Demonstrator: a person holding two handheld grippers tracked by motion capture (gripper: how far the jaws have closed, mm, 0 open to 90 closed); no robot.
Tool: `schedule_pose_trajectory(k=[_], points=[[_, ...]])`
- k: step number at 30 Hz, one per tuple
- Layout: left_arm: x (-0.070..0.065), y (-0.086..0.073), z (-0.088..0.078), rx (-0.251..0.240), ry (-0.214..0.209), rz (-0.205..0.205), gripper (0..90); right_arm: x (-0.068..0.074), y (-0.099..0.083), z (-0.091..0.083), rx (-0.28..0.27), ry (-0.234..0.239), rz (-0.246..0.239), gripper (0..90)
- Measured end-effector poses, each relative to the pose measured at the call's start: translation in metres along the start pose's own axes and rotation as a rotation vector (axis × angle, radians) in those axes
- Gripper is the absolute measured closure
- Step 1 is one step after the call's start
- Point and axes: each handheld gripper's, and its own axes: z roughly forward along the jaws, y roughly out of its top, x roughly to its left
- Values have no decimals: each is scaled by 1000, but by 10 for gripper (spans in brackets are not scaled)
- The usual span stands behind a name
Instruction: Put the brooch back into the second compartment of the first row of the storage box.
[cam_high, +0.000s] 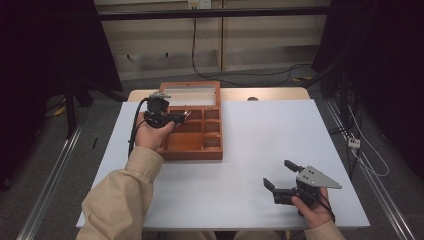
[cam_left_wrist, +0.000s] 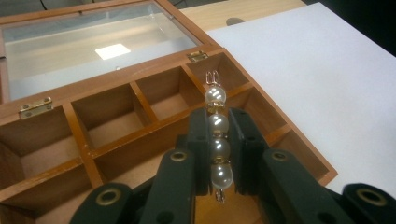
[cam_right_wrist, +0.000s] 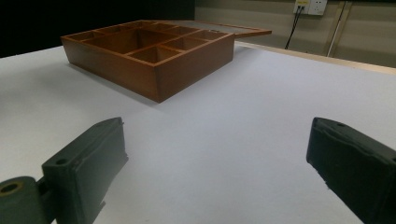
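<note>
A wooden compartment box (cam_high: 212, 150) stands open on the white table, its glass lid (cam_high: 192, 94) laid back flat behind it. My left gripper (cam_high: 181, 118) hovers over the box's compartments, shut on a short string of white pearls (cam_left_wrist: 217, 135) with gold links and a small gold clasp (cam_left_wrist: 213, 77) at the far end. The pearls run lengthwise between the two black pads, above the divided compartments (cam_left_wrist: 116, 116). My right gripper (cam_high: 281, 175) rests low over the table near the front right, open, with bare table between its pads (cam_right_wrist: 98, 154). The same box (cam_right_wrist: 154, 70) stands ahead of it.
The white table top (cam_high: 260, 140) stretches wide between the box and the right gripper. A bare wooden strip (cam_high: 260, 93) runs along the far edge. Cables (cam_high: 240, 75) trail on the floor beyond, and dark curtains flank both sides.
</note>
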Motion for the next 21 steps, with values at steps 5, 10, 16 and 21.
schedule_pose_trajectory(k=[5, 10, 16, 21], points=[[2, 4, 0, -3, 8, 0, 802, 0, 0, 0, 1, 0, 0, 41], [5, 7, 2, -10, 25, -13, 802, 0, 0, 0, 0, 1, -3, 41], [13, 8, 7, -6, 39, -36, 802, 0, 0, 0, 0, 2, -4, 41], [20, 8, 11, -1, 53, -49, 801, 0, 0, 0, 0, 4, -4, 41]])
